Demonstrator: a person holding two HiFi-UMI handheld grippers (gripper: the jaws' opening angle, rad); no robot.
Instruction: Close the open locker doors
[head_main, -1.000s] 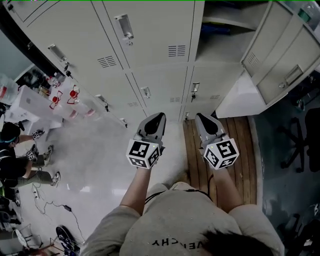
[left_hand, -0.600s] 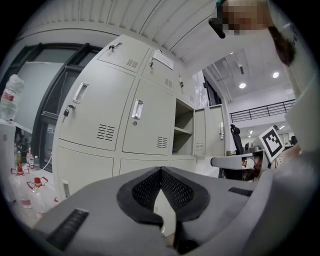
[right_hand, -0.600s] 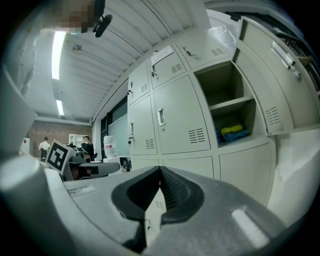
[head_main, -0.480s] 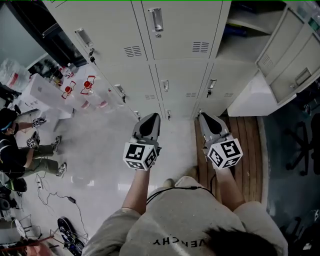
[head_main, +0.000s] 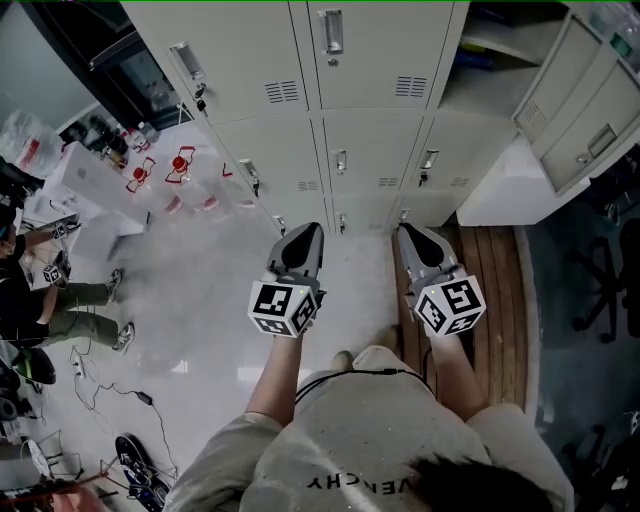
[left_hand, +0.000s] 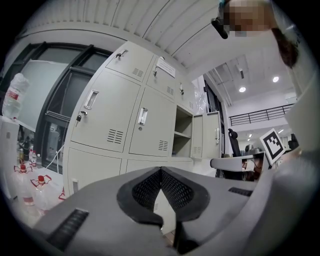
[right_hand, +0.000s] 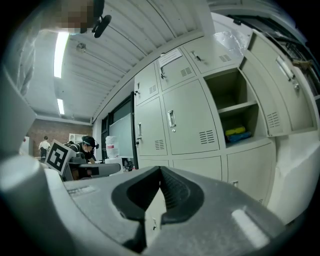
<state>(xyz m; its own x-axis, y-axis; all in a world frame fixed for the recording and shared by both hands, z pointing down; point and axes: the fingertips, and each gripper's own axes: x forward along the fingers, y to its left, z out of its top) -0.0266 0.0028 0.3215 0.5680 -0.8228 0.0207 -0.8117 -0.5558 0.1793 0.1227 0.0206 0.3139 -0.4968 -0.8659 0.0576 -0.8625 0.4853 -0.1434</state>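
Note:
A bank of cream metal lockers (head_main: 360, 70) stands ahead of me. At its right end one compartment (head_main: 495, 45) is open, and two open doors (head_main: 585, 105) swing out to the right. In the right gripper view the open compartment (right_hand: 234, 112) holds yellow and blue items (right_hand: 236, 134), with the open door (right_hand: 280, 95) beside it. The left gripper view shows the same opening (left_hand: 183, 131) further off. My left gripper (head_main: 305, 233) and right gripper (head_main: 408, 233) are held side by side at waist height, short of the lockers. Both are shut with nothing between the jaws.
Water bottles with red caps (head_main: 175, 172) stand on the floor at the left, by a white box (head_main: 85, 180). A person crouches at the far left (head_main: 45, 305). A wooden platform (head_main: 500, 290) lies under the right lockers, and an office chair (head_main: 605, 285) stands at the right. Cables (head_main: 110, 400) trail on the floor.
The head view has swung, so the lockers now sit more to the right and lower in the picture. Both grippers stay shut, side by side, in nearly the same place.

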